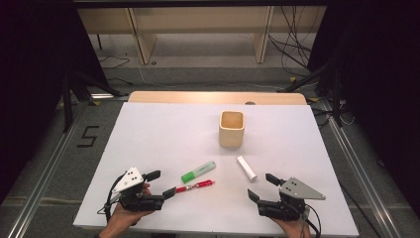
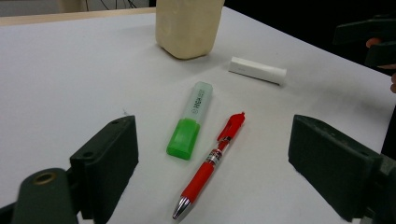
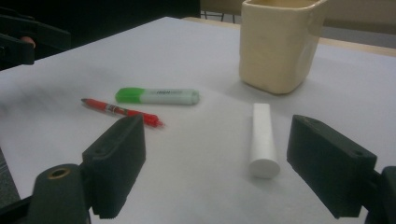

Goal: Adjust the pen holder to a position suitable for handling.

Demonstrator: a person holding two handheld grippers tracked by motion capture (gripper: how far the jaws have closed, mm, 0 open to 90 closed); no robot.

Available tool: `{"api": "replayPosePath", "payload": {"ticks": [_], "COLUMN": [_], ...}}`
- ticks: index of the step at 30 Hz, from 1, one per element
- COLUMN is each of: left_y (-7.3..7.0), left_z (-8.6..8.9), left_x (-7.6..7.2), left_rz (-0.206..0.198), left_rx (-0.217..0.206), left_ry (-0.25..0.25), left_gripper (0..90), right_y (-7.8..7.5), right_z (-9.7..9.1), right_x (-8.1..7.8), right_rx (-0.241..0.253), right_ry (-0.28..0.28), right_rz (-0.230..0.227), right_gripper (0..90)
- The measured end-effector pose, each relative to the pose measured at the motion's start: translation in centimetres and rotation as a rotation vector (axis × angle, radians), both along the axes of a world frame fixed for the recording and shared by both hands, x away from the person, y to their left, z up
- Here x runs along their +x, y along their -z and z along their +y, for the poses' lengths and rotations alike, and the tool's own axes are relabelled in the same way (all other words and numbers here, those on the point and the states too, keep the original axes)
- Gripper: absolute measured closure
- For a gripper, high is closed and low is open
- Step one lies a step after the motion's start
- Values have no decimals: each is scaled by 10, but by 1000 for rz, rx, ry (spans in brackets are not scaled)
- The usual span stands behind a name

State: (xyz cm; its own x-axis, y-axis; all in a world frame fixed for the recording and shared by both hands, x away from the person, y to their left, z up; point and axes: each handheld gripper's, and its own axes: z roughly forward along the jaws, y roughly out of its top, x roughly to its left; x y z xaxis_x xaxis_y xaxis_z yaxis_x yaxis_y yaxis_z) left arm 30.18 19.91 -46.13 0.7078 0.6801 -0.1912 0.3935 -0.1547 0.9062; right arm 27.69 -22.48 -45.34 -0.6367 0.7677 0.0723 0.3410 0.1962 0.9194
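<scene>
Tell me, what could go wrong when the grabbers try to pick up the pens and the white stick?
1. The red pen lies close beside the green highlighter, so the open left hand-held gripper might nudge or catch both.
2. The white stick is round and might roll away from the open right hand-held gripper.
3. The cream cup stands just beyond the stick; a careless reach could perhaps bump it.

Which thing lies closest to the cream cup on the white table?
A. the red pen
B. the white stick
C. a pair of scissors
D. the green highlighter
B: in the high view the white stick lies just below the cream cup, while the green highlighter and the red pen lie farther toward the left gripper.
</scene>
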Motion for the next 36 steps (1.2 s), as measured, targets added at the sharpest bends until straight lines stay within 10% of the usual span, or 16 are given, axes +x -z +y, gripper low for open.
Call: {"api": "replayPosePath", "payload": {"ticks": [18, 36], "left_y": [0, 1], "left_z": [0, 1], "left_x": [1, 1], "left_rz": [0, 2], "left_rx": [-1, -2], "left_ry": [-4, -17], "left_gripper": [155, 155], "right_y": [-5, -16], "right_z": [-4, -20], "right_x": [12, 67], "right_rx": [3, -16], "right_ry": [55, 177], "right_rz": [-15, 14], "right_gripper": [280, 460]}}
